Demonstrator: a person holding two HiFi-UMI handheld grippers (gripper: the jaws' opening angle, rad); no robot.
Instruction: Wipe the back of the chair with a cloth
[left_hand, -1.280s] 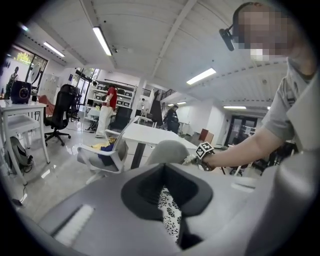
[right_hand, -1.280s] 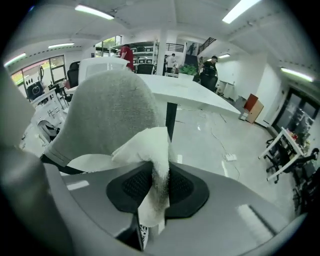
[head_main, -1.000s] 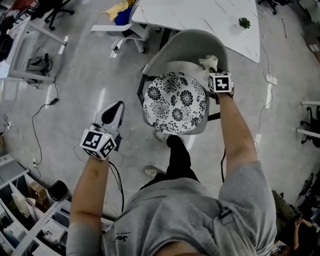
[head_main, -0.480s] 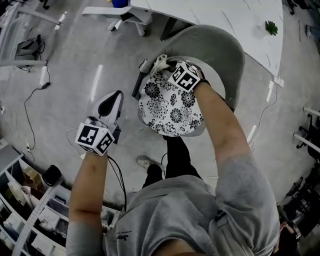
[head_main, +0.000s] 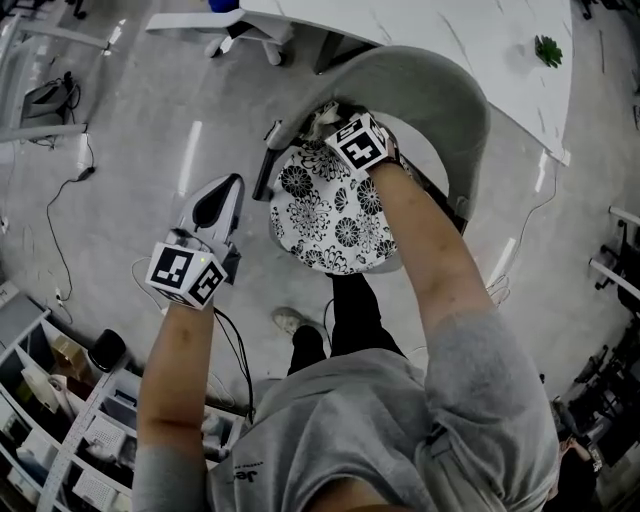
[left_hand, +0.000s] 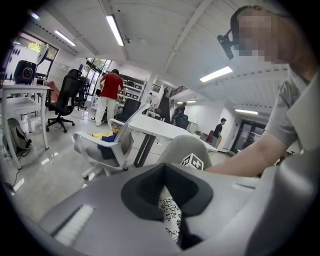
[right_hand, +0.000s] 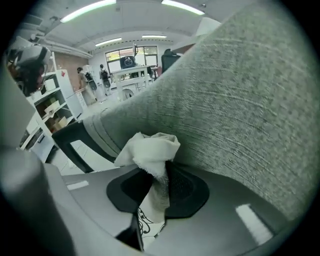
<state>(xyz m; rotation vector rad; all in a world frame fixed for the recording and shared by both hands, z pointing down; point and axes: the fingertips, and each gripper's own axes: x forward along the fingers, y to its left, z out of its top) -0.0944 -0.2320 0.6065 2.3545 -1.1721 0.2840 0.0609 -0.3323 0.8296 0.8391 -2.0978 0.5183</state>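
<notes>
A grey shell chair has a curved back and a black-and-white floral cushion on the seat. My right gripper is at the left end of the back's inner face, shut on a bunched white cloth. In the right gripper view the cloth sticks out of the gripper and presses against the grey fabric back. My left gripper hangs over the floor left of the chair, jaws together and holding nothing. In its own view it points at the chair back.
A white marble-look table stands just behind the chair, with a white office chair beside it. Cables trail on the floor at left. Shelving fills the lower left. People stand far off.
My right gripper has carried the cloth along the chair back from its right side to its left end. The left gripper has stayed almost still.
</notes>
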